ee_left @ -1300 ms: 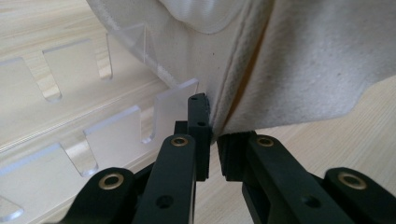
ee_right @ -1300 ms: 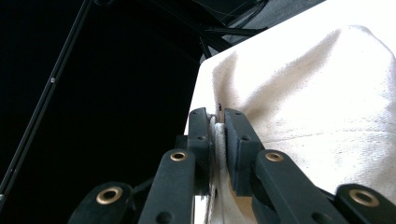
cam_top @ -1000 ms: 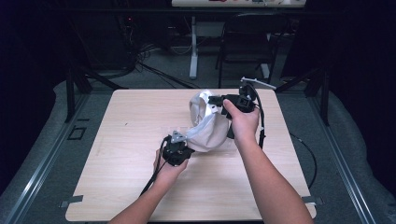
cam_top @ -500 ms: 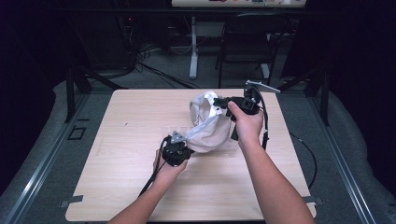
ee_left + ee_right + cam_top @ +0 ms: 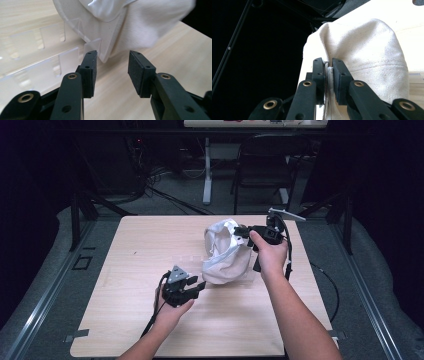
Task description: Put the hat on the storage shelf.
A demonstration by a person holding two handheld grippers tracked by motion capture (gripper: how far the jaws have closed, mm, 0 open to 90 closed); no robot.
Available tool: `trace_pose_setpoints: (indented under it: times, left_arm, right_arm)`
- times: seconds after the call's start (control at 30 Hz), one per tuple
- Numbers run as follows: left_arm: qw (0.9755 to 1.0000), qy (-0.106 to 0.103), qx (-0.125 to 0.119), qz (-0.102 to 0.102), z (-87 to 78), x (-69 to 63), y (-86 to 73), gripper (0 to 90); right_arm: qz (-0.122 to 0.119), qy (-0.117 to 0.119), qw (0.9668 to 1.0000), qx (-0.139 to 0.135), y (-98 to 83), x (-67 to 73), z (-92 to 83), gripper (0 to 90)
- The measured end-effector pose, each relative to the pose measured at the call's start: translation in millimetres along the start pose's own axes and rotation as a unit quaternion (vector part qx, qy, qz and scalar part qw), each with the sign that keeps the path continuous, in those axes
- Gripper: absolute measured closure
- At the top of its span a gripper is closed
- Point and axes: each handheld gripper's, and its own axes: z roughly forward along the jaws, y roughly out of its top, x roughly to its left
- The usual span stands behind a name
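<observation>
A white cloth bag lies bunched on the wooden table, its mouth turned up and to the left. My right gripper is shut on the bag's upper edge, and the fabric is pinched between its jaws. A clear plastic piece with notched tabs sticks out from under the cloth. My left gripper stands open at the bag's lower left corner. Its pads sit either side of the plastic corner without touching it.
A dark chair and a white table leg stand beyond the far edge, with cables on the floor. Metal rails run along both sides of the table. Bare tabletop stretches left of the bag and along the front.
My right gripper has pulled the bag's edge to the right and stretched the cloth. The left gripper has stayed by the lower left corner.
</observation>
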Motion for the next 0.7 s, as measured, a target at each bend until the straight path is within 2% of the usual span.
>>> trace_pose_setpoints:
  times: [0.1,0.17,0.23,0.3,0.37,0.4,0.43,0.47,0.5,0.7]
  left_arm:
    - [0.9998,0.008,-0.005,0.017,-21.9,2.4,-6.2,58.5]
    - [0.9997,0.016,-0.008,0.019,-35.7,8.6,-11.7,58.3]
    - [0.9997,0.020,-0.010,0.007,-47.1,17.1,-16.6,58.2]
    - [0.9994,0.024,-0.024,-0.008,-56.8,27.5,-23.9,57.9]
    - [0.9990,0.029,-0.030,-0.016,-58.7,32.0,-27.6,57.9]
    - [0.9988,0.037,-0.019,-0.025,-59.4,41.4,-31.6,57.9]
    - [0.9987,0.040,-0.017,-0.028,-60.1,44.9,-32.6,57.9]
    - [0.9977,0.046,-0.026,-0.042,-59.9,48.6,-34.6,58.0]
    - [0.9977,0.044,-0.022,-0.046,-60.1,51.2,-35.3,57.9]
    - [0.9975,0.050,-0.014,-0.048,-53.5,53.6,-38.5,57.7]
  right_arm:
    - [-0.007,-0.004,1.0000,0.003,-1.1,-1.0,-1.9,81.5]
    - [-0.007,-0.006,0.9999,0.004,-1.7,-1.3,-2.6,81.3]
    - [-0.014,-0.007,0.9998,0.011,-2.1,-3.0,-4.6,81.1]
    - [-0.013,-0.005,0.9999,0.010,-3.4,-4.4,-4.9,81.0]
    - [-0.015,-0.009,0.9998,0.011,-5.1,-5.8,-4.9,80.9]
    - [-0.013,-0.010,0.9998,0.007,-5.9,-6.1,-4.4,80.9]
    - [-0.019,-0.013,0.9996,0.013,-6.5,-8.3,-5.6,80.8]
    - [-0.015,-0.012,0.9998,0.010,-7.1,-8.9,-5.3,80.8]
    - [-0.015,-0.010,0.9998,0.009,-8.1,-10.6,-5.9,80.8]
    - [-0.015,-0.007,0.9998,0.015,-13.1,-19.0,-10.7,80.8]
